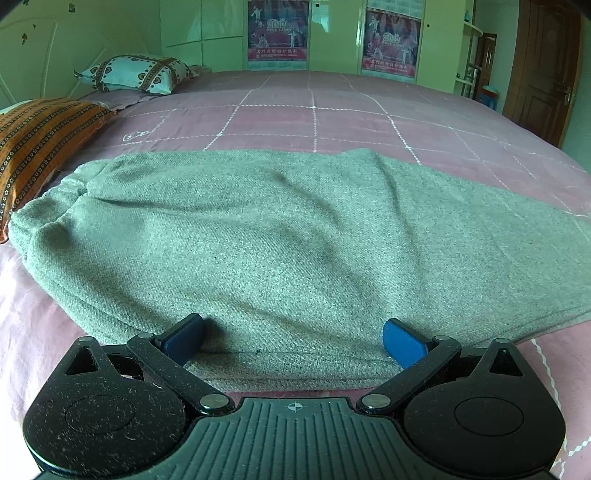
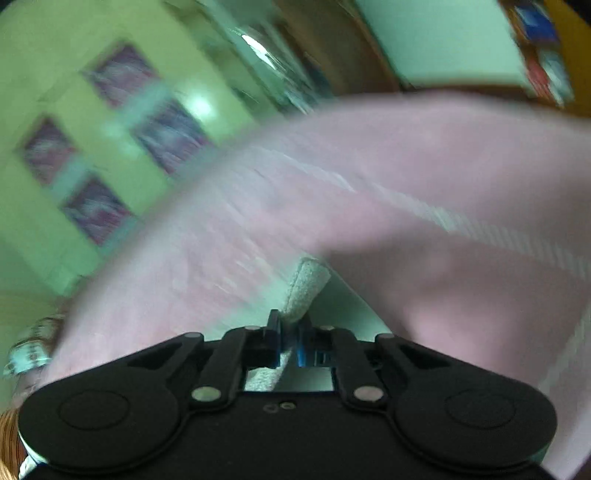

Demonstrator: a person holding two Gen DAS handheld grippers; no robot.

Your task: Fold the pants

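Grey-green knit pants (image 1: 280, 243) lie spread across the pink bed, waistband end at the left. My left gripper (image 1: 291, 339) is open, its blue pads (image 1: 402, 341) resting on the near edge of the pants with fabric between them. In the right wrist view, which is blurred by motion and tilted, my right gripper (image 2: 290, 341) is shut on a fold of the grey pants fabric (image 2: 306, 284), which sticks up between the pads above the bed.
The pink quilted bedspread (image 1: 332, 118) stretches far behind the pants. An orange striped pillow (image 1: 40, 144) lies at the left, a white patterned pillow (image 1: 136, 74) beyond it. Green wardrobes with posters (image 1: 277, 33) stand at the back, a brown door (image 1: 546, 66) at the right.
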